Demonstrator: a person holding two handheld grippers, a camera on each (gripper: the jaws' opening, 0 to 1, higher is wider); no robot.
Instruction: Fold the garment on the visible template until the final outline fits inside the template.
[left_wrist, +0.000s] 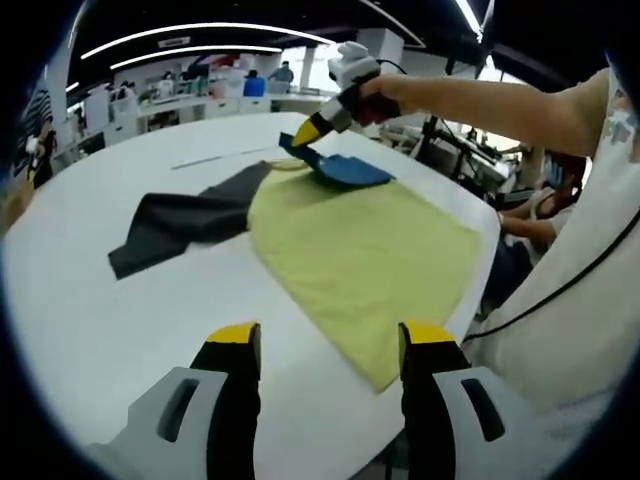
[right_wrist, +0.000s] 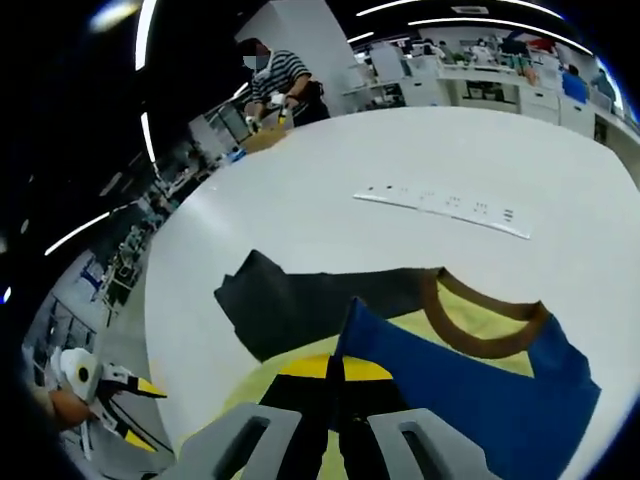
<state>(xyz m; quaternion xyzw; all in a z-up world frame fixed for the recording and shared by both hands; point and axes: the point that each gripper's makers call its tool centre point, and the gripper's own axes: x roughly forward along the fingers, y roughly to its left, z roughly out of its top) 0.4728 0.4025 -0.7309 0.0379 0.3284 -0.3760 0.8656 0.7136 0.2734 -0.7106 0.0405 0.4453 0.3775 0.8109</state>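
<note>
The right claw (right_wrist: 335, 372) is closed on the blue sleeve (right_wrist: 470, 385) of the soft, limp yellow-green T-shirt (left_wrist: 370, 250). The left claw (left_wrist: 330, 345) hangs wide and empty above the white counter (left_wrist: 120, 320). Pinching hems or corners looks best.

The right gripper (right_wrist: 336, 372) pinches the blue sleeve (right_wrist: 460, 385) of the yellow shirt (right_wrist: 440, 322) on the white table (right_wrist: 400, 150); the left gripper (right_wrist: 130, 400) sits lower left.

Garment (left_wrist: 360, 250) on table (left_wrist: 120, 330); strip (right_wrist: 445, 210) behind it — right gripper (right_wrist: 335, 375) at sleeve (right_wrist: 470, 385)
</note>
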